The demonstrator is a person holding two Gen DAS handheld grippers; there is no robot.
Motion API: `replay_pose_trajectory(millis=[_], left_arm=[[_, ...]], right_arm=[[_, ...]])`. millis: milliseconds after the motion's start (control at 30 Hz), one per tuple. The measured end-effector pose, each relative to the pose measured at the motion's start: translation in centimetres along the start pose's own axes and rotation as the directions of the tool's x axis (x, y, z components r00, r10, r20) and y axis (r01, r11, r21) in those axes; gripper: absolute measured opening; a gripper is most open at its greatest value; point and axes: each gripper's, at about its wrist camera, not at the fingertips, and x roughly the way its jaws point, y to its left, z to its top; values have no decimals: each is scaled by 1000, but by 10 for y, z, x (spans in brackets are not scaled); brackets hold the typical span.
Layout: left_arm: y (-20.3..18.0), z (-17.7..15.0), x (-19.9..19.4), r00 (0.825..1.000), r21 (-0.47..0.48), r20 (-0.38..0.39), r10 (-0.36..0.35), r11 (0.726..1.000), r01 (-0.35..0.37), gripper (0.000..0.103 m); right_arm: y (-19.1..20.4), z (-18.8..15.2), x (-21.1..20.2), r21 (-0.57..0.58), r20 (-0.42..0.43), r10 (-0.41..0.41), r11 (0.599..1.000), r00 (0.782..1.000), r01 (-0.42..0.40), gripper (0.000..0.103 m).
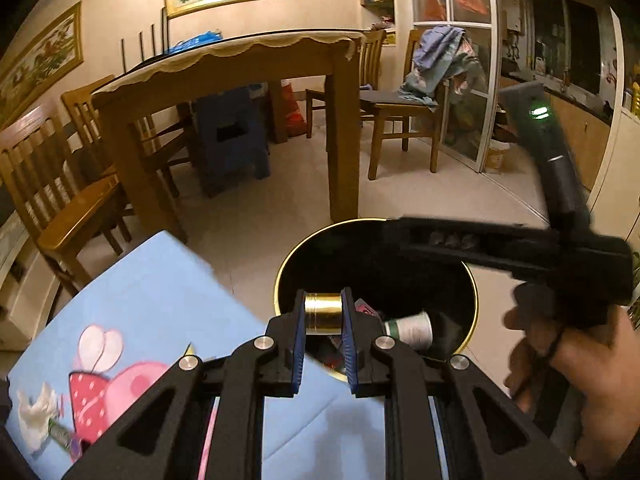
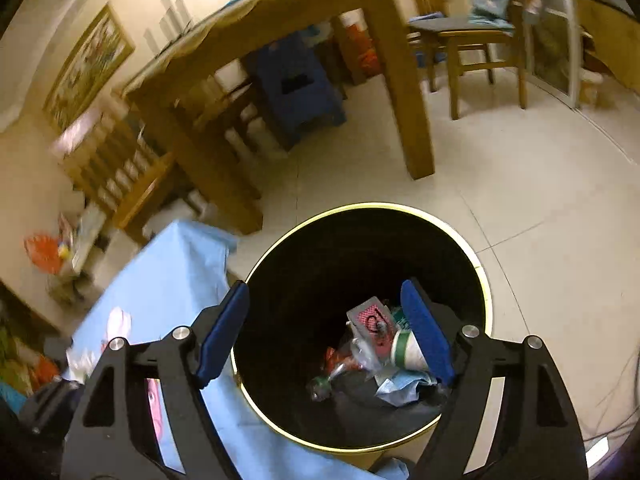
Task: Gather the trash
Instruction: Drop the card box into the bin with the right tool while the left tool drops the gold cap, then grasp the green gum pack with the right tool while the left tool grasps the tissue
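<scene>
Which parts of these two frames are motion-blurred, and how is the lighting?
Left wrist view: warm, dim indoor light; the right gripper over the bin is smeared, while the gold tube in the left gripper is sharp. Right wrist view: chairs at left are streaked, the bin's trash fairly clear; fisheye bends and darkens the edges.

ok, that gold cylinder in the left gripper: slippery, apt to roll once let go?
The gold cylinder looks smooth and glossy, so probably slippery; the left gripper clamps it across its ends. Round-sided, it would likely roll. It hangs over the bin, so a drop should land inside.
</scene>
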Motion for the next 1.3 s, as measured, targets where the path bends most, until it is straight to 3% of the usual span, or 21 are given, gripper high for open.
replay_pose_trajectory(millis=[133, 267, 333, 367, 667, 900, 1100, 1300], left_arm=[[-10, 9, 17, 1000, 15, 0, -7, 1000, 7, 15], [-20, 21, 44, 1000, 43, -25, -19, 999, 20, 18], [-23, 26, 55, 999, 46, -33, -12, 999, 14, 55], [-24, 27, 56, 999, 48, -31, -7, 999, 8, 82], [-18, 21, 26, 999, 60, 45, 31, 998, -34, 84], [17, 16, -9, 992, -11, 88, 96, 995, -95, 96], [54, -5, -45, 974, -29, 101, 202, 979, -200, 96], [108, -29, -80, 959, -124, 100, 267, 959, -254, 96]], right_arm=[[-33, 7, -31, 147, 130, -13, 989, 991, -6, 83], [-62, 12, -42, 251, 179, 5, 967, 984, -51, 84], [-71, 11, -47, 274, 192, 3, 960, 981, -56, 84], [-73, 11, -49, 275, 193, 0, 960, 981, -54, 84], [-53, 13, -39, 222, 161, 1, 974, 987, -37, 84], [-21, 5, -27, 134, 117, -17, 991, 993, 1, 89], [40, -10, -24, -83, 123, 2, 997, 992, 8, 91], [114, -37, -17, -345, 114, 68, 938, 991, -25, 95]])
